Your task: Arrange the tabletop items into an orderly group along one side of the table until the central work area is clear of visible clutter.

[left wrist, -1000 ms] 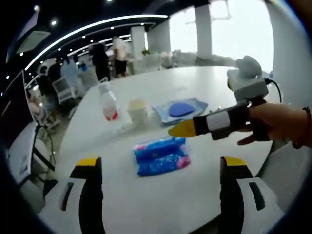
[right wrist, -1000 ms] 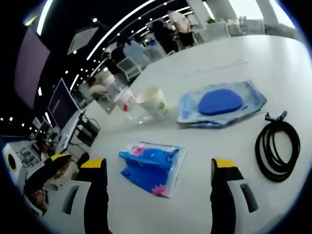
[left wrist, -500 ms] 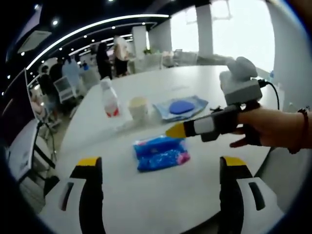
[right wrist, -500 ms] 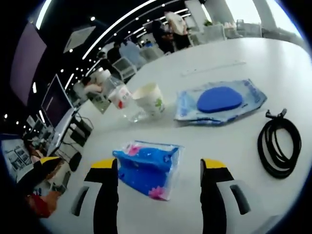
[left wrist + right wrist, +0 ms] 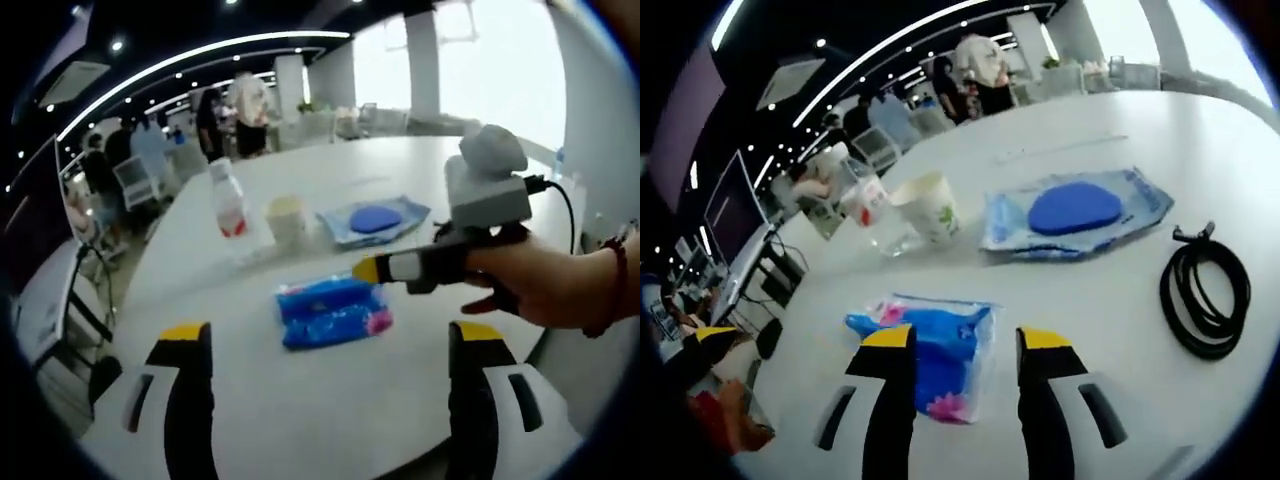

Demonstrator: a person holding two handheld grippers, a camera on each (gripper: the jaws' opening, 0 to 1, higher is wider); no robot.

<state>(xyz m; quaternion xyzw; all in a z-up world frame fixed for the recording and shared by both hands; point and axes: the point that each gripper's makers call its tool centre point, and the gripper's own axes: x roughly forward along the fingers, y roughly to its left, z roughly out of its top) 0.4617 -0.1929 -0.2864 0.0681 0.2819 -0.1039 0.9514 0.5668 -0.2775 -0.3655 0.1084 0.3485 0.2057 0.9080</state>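
Observation:
A blue plastic packet with pink flowers lies in the middle of the white round table. Behind it stand a small bottle with a red label, a paper cup and a flat blue wipes pack. My left gripper hangs wide open and holds nothing, short of the packet. A hand holds my right gripper, whose yellow tip hovers at the packet's far right corner. In the right gripper view its jaws stand partly narrowed over the packet, still apart, and the left jaw covers the packet's middle.
A coiled black cable lies to the right of the wipes pack. The cup and bottle sit near the table's far left edge. Beyond the table are several people, chairs and desks with monitors.
The right gripper's jaws have drawn closer together and it has moved in over the blue packet. The left gripper has stayed wide open in about the same place.

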